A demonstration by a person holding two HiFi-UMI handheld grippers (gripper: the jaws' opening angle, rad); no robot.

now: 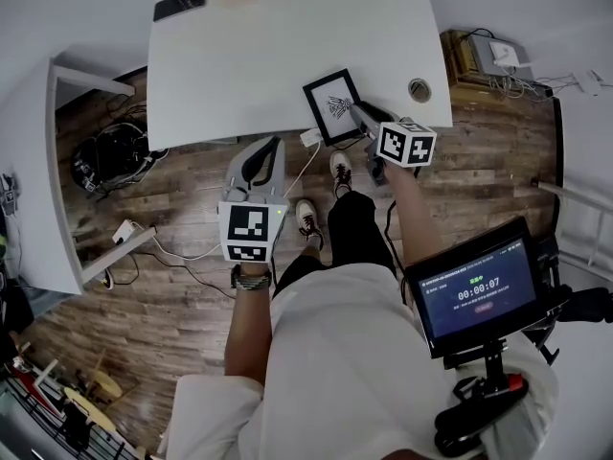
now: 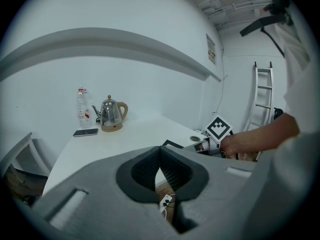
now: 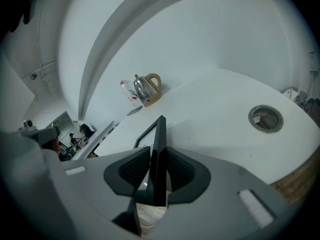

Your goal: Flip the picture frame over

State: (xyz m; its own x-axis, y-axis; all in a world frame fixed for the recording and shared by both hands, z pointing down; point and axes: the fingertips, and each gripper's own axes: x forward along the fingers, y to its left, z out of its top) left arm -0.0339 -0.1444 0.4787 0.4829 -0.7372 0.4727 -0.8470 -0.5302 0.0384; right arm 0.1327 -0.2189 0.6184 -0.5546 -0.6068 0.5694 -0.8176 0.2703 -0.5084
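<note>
A black picture frame (image 1: 333,103) lies flat near the front edge of the white table (image 1: 287,46), with its drawing facing up. My right gripper (image 1: 356,113) reaches its near corner. In the right gripper view the frame (image 3: 159,134) shows edge-on between the two pads, which stand close on either side without squeezing it. My left gripper (image 1: 266,147) hangs over the floor just in front of the table edge, shut and empty; its pads (image 2: 145,166) meet at the tips. From the left gripper view the frame (image 2: 172,144) shows beyond them, next to the right hand.
A kettle (image 2: 111,114), a bottle (image 2: 81,106) and a phone (image 2: 85,132) stand at the table's far side. A round cable hole (image 1: 420,90) sits right of the frame. A white shelf (image 1: 29,161) stands left, cables lie on the wood floor, and a screen (image 1: 479,290) is at my right.
</note>
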